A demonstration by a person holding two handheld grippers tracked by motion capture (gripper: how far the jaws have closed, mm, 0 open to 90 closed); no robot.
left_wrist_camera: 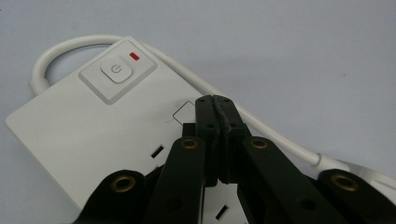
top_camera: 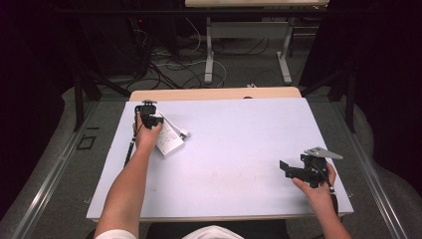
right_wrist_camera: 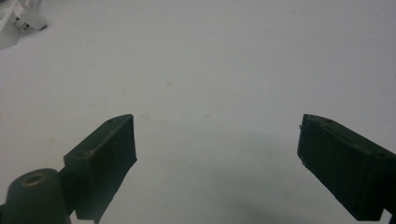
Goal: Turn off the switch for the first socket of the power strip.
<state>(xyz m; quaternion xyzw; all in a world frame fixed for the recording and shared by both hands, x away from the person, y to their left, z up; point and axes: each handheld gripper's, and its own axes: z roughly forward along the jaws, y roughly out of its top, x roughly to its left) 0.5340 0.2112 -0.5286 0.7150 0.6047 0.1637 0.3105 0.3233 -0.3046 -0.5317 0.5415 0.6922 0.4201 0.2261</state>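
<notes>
Left gripper (left_wrist_camera: pixel 214 100): jaws are pressed together with nothing between them, the joined tips forming one blunt point. The tips are held over the top face of the white power strip (left_wrist_camera: pixel 93 130), just short of the small square outline, with the power button (left_wrist_camera: pixel 116 71) and its red indicator (left_wrist_camera: pixel 134 56) further along the same face. Whether the tips touch the plastic cannot be told. Judged reason for the closed jaws: a single stiff tip suits pressing a button better than a spread pair would.

The white cord (left_wrist_camera: pixel 261 126) is seen looping from the strip's far end and running along its side past the jaws, ending at a plug (top_camera: pixel 184 133) that lies on the table.

Right gripper (right_wrist_camera: pixel 217 140): jaws are spread wide, nothing between them, bare table (right_wrist_camera: pixel 224 60) ahead. In the high view it (top_camera: pixel 288 169) is held low near the table's near right corner, well apart from the strip. Judged reason: parked clear of the work, ready if the strip needs steadying.

Power strip (top_camera: pixel 169 139) is lying flat, at an angle, on the left half of the table (top_camera: pixel 239 149), under the left hand (top_camera: pixel 147 134). It is not clamped, so a sideways push may slide it.
</notes>
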